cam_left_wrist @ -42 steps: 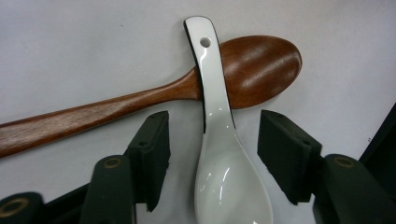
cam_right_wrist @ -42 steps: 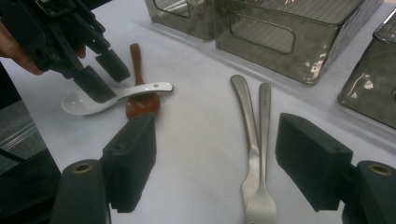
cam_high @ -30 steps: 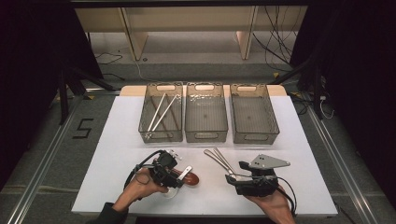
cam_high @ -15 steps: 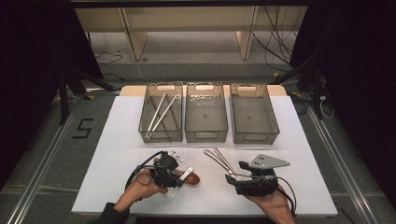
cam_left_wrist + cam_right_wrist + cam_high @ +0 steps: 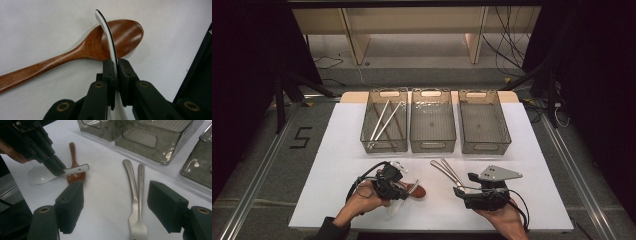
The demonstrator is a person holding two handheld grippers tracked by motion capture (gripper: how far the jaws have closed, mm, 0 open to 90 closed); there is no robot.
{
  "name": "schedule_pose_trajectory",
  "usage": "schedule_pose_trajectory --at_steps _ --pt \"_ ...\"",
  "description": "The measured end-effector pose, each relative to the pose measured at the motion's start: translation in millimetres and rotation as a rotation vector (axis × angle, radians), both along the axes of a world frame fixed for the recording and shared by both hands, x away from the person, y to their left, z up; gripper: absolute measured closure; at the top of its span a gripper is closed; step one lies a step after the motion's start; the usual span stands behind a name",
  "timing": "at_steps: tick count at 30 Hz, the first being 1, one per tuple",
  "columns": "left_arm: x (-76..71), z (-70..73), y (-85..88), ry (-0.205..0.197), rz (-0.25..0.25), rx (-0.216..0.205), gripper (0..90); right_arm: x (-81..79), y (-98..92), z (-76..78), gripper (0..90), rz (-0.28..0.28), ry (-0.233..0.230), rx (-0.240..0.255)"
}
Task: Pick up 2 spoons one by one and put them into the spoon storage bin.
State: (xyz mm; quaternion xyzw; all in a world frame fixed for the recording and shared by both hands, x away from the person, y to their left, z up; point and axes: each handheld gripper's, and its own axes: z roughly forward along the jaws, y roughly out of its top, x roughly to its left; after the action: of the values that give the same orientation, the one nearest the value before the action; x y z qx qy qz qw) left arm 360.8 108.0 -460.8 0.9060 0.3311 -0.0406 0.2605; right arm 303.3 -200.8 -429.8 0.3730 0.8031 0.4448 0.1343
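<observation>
Now we have the left hand-held gripper (image 5: 114, 65) pinching the handle of the white spoon (image 5: 40, 175); its jaws have just been closing, and the thin handle stands on edge between the pads. This spoon lies at the near left of the desk (image 5: 337, 150), its handle crossing over the bowl of the wooden spoon (image 5: 75, 52) beside it. We judge it ceramic or hard plastic: light, stiff, smooth and likely slippery, and apt to chip if dropped. Holding it mid-handle seems right, though the heavier bowl could make it swing in the grip. The right hand-held gripper (image 5: 115, 207) rests with jaws spread, nothing between them, above two metal forks (image 5: 135, 192) lying side by side.
</observation>
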Motion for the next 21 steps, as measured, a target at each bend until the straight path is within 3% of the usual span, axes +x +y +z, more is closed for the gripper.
schedule_pose_trajectory --at_steps 9,21 --pt "3.7 9.1 4.5 -0.020 0.006 -0.038 84.6 -0.1 -1.0 0.8 30.3 -0.003 -0.002 0.002" --pt "22.6 39.4 7.5 -0.089 0.035 -0.097 84.6 0.0 -1.7 1.6 30.3 -0.007 0.000 0.009"
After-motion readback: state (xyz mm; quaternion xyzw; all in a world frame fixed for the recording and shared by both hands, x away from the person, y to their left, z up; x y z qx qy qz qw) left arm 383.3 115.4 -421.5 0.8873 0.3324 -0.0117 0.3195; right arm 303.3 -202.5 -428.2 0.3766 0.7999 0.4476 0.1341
